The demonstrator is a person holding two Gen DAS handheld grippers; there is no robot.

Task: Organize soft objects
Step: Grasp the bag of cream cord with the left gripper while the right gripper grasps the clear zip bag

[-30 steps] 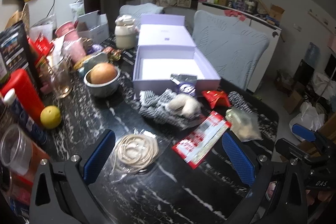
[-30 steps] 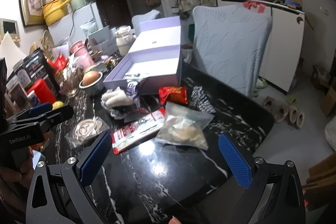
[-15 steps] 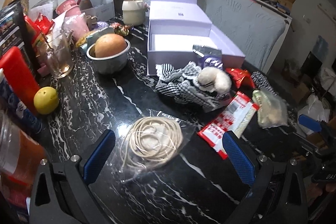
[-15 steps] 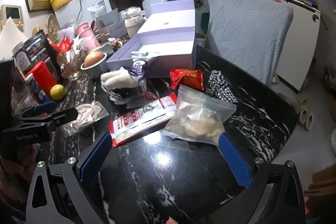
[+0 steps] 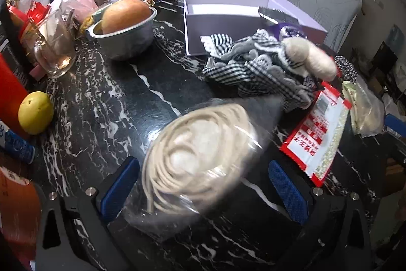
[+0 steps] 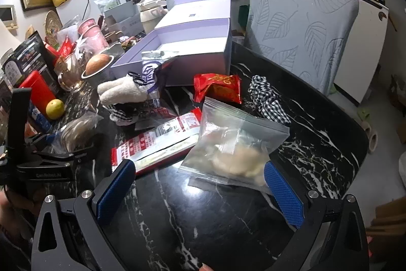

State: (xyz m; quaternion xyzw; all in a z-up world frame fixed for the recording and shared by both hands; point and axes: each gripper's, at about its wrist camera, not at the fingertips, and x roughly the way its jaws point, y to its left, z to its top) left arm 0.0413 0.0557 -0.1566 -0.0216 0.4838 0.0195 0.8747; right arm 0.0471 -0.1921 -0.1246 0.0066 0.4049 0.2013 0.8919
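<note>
Because both aim to grab bags, the left gripper (image 5: pixel 203 184) (spread) straddles the cord bag (image 5: pixel 200 156); the right gripper (image 6: pixel 198 184), spread, flanks the zip bag (image 6: pixel 236 146) at its 1 o'clock on the bench (image 6: pixel 317 144).

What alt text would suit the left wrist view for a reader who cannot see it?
An open left gripper frames a clear plastic bag of coiled beige cord on a black marble table. Behind lie crumpled black-and-white gingham cloth, a red-and-white packet and an open lilac box.
</note>
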